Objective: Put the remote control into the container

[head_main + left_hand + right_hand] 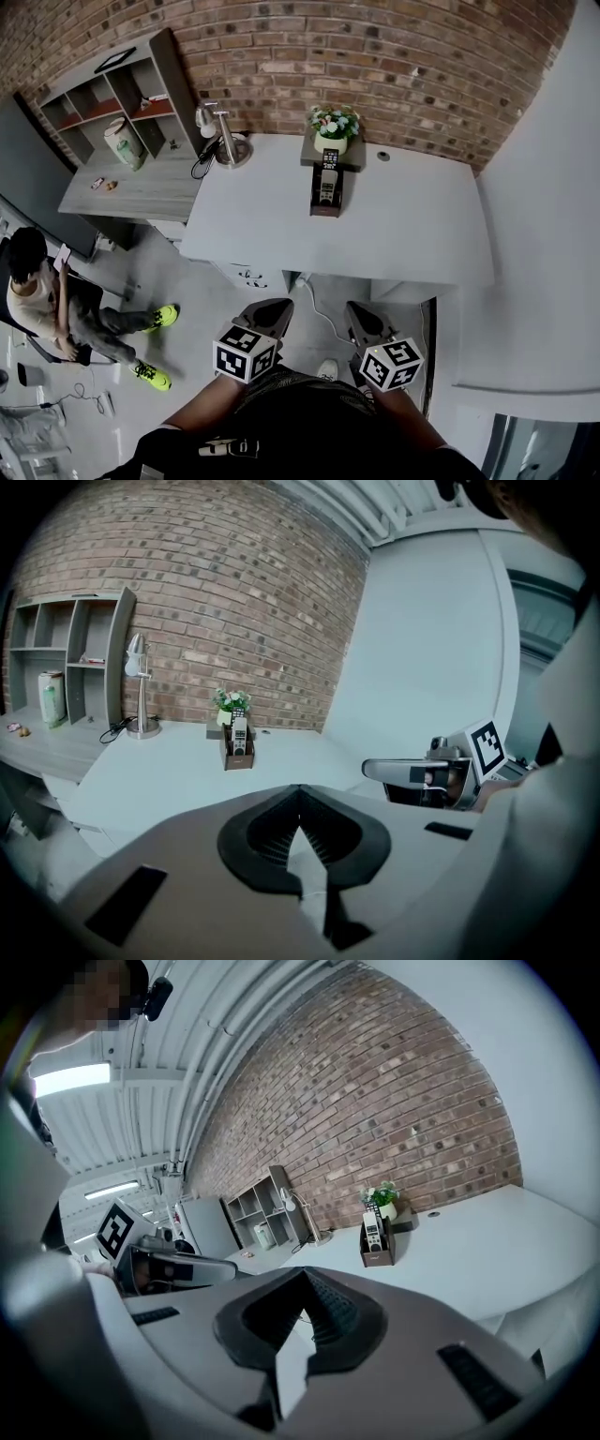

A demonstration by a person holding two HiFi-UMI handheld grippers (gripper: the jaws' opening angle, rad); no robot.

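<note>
Already the remote control [327, 186] seemingly stands inside the container [326, 210].

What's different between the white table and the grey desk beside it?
The white table is white and larger; the grey desk is grey and smaller. The white table carries a lamp, plant and brown container; the grey desk carries a shelf unit. Both stand against the brick wall.
</note>
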